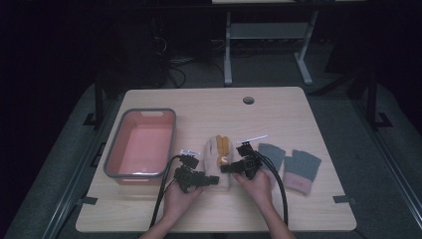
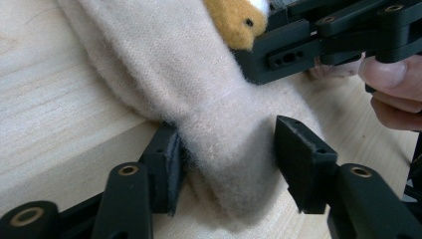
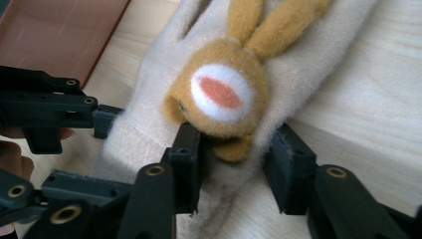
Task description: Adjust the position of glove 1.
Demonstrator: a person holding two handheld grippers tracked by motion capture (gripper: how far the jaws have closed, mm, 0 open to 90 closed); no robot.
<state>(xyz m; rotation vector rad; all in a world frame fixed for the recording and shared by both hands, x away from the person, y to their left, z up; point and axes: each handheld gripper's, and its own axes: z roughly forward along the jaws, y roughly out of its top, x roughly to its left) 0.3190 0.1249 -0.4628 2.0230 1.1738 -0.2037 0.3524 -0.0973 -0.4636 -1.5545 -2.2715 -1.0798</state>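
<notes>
We clench both grippers, left and right, on the cream fleece rabbit mitten; fluffy fabric may slip out.

light: dim room, lit table (soft shadows) | gripper views: bright, near edges blurred

Pink basin left, grey gloves right

We see a bin on the table's left, a glove just right of it, our left gripper and right gripper on the glove, two mittens further right
</notes>
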